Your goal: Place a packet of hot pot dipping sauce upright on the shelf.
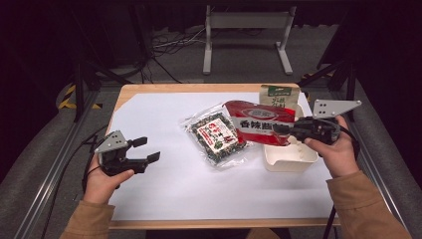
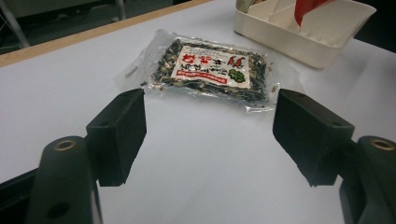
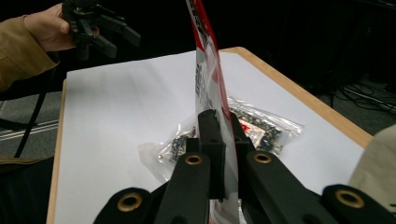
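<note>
- Left claw hovers wide open and empty over the desk.
- Seaweed packet lies flat mid-desk, not yet packed.
- Red pouch hangs over the white bin, pinched tight by the right claw (about to go in, I judge).
- Green pouch already stands inside the bin.

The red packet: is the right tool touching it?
Touching. In the right gripper view, the right tool has its jaws shut on the red packet, pinching its edge between them.
</note>
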Demonstrator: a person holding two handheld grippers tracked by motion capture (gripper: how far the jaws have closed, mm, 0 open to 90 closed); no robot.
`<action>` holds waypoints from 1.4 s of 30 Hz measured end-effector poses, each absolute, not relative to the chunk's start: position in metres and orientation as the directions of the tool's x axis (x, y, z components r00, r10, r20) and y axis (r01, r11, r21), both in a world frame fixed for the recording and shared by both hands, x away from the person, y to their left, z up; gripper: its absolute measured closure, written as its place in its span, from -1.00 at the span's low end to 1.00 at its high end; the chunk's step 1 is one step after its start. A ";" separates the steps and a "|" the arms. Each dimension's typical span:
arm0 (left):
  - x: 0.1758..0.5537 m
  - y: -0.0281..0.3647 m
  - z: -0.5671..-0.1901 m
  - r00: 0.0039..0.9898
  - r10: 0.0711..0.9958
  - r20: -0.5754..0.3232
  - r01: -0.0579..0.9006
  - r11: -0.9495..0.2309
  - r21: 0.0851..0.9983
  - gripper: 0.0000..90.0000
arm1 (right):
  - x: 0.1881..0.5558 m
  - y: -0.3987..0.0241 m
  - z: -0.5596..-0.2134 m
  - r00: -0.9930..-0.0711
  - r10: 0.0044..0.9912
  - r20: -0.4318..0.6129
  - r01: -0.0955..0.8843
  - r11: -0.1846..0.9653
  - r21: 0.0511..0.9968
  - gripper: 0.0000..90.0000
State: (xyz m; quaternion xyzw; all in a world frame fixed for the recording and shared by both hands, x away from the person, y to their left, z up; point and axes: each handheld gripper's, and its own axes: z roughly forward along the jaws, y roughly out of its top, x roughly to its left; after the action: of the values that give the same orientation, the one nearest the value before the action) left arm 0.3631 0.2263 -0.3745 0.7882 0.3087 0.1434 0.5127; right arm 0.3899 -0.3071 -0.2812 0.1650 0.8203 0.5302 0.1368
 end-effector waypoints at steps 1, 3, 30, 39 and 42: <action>0.364 0.227 -0.376 0.765 0.637 -0.097 0.347 -0.282 0.894 -0.41 | 0.391 -0.309 -0.281 -0.906 0.420 -0.051 0.125 0.382 0.915 0.99; 0.365 0.227 -0.379 0.761 0.640 -0.103 0.356 -0.280 0.891 -0.41 | 0.394 -0.314 -0.279 -0.903 0.427 -0.054 0.124 0.379 0.917 0.99; 0.374 0.231 -0.407 0.723 0.682 -0.113 0.422 -0.305 0.854 -0.42 | 0.440 -0.363 -0.274 -0.863 0.501 -0.061 0.146 0.362 0.921 0.99; 0.376 0.230 -0.412 0.719 0.686 -0.113 0.430 -0.311 0.847 -0.42 | 0.458 -0.375 -0.285 -0.851 0.523 -0.037 0.181 0.359 0.915 0.99; 0.376 0.230 -0.412 0.719 0.686 -0.112 0.430 -0.312 0.847 -0.42 | 0.462 -0.376 -0.290 -0.849 0.527 -0.030 0.192 0.362 0.912 0.99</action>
State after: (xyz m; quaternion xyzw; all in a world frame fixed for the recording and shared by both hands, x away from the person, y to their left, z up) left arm 0.3759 0.2296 -0.4118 0.7985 0.3494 0.1358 0.4711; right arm 0.4624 -0.3759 -0.2900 0.2220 0.8093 0.5194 0.1612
